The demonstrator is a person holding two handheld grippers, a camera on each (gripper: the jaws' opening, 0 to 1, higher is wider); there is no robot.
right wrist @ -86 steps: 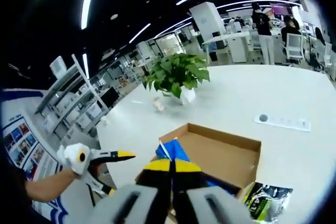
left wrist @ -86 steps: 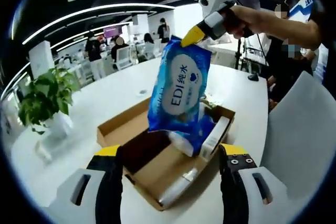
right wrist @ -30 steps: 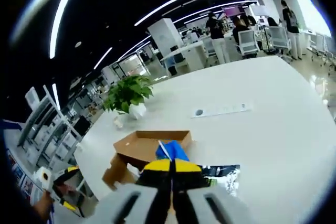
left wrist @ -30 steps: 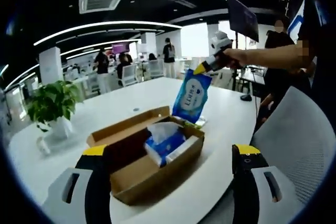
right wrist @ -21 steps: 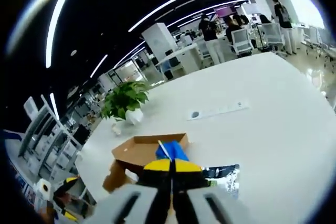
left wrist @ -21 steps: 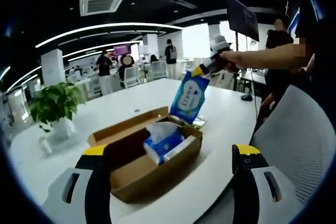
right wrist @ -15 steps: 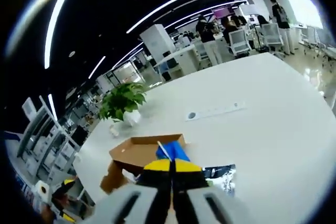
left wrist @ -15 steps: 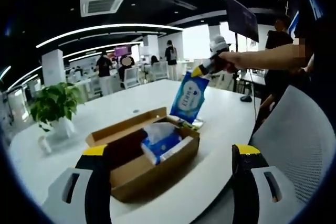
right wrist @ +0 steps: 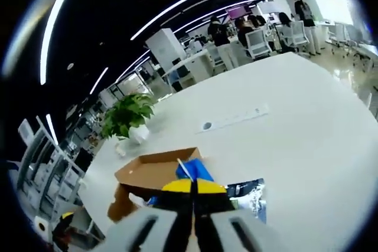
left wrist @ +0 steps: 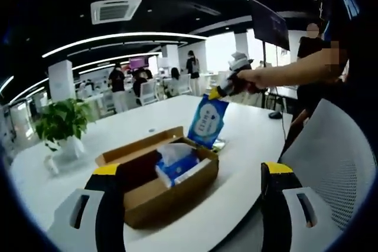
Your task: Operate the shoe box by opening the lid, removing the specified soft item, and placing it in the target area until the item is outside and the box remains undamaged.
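Wipes hang straight below my right hand-held gripper, whose yellow-tipped jaws are pinched on the top edge of the blue soft wipes pack, long axis near vertical, just past the open brown cardboard shoe box. My left hand-held gripper sits nearer me, spread wide and empty. Beyond lies bare round white desk, a potted green plant at its far edge, then open office.
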